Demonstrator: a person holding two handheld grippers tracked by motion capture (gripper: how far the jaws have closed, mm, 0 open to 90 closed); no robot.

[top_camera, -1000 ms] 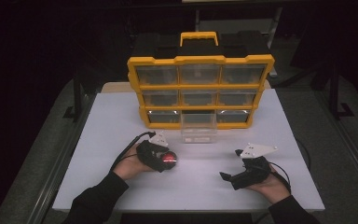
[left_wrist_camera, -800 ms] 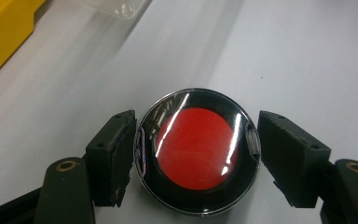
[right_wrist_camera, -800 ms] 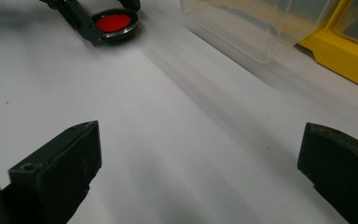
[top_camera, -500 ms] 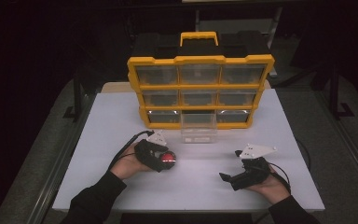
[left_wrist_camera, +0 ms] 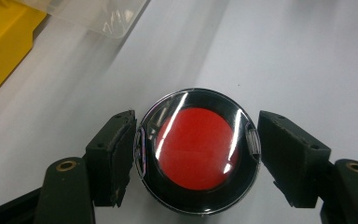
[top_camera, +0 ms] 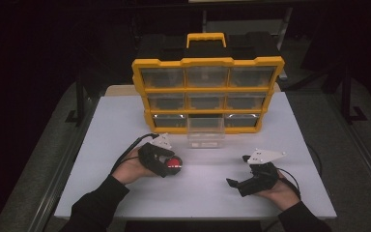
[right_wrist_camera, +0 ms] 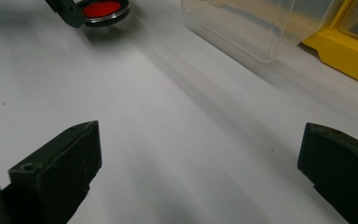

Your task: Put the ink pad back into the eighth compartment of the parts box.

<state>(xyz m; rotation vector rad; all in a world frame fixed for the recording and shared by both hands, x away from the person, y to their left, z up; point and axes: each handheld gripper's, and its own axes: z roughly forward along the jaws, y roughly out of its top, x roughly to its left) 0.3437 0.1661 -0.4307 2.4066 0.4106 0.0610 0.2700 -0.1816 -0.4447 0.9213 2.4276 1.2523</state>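
Observation:
A round black case with a red inside and a clear lid sits between the jaws of my left gripper, which is shut on it from both sides. In the high view the case and left gripper are low over the white table, left of centre. My right gripper rests at the front right, open, and nothing but bare table lies between its jaws. The right gripper view also catches the red case at its top left.
A yellow drawer organizer with a black handle stands at the back of the table. Its bottom middle clear drawer is pulled out toward me and looks empty. Dark floor and frames surround the table.

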